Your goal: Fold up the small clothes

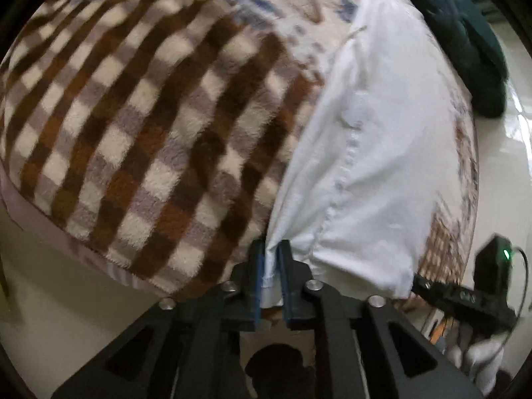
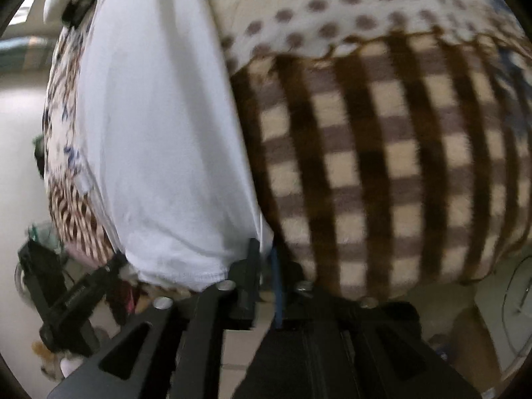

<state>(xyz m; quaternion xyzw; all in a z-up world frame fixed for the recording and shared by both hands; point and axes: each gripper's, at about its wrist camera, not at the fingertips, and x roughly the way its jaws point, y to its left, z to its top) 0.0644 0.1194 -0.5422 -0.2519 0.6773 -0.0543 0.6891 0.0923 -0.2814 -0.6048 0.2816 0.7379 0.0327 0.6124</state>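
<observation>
The left gripper [image 1: 270, 259] is standing with its jaws slightly parted. A bunched corner of the white garment [image 1: 375, 166] is sitting loose between the pads rather than being pinched. The right gripper [image 2: 265, 259] is looking much the same, narrowly apart with the garment's hem corner hanging in the gap, though blur is softening that view.

The garment is lying stretched flat just beside the checked blanket [image 1: 149, 133], its long edge touching the blanket's side. It is likely handling as thin, light, limp cotton with nothing stiff in it. The 2 near corners or the stitched seam are probably offering the firmest hold.

Under both, a patterned sheet [image 1: 445, 242] is covering a soft bed, so cloth may be dragging on it. A dotted cloth [image 2: 316, 16] is lying beyond the blanket, and a dark green bundle [image 1: 465, 40] well beyond the garment. Glossy pale floor [image 1: 518, 139] is showing past the bed's edge.
</observation>
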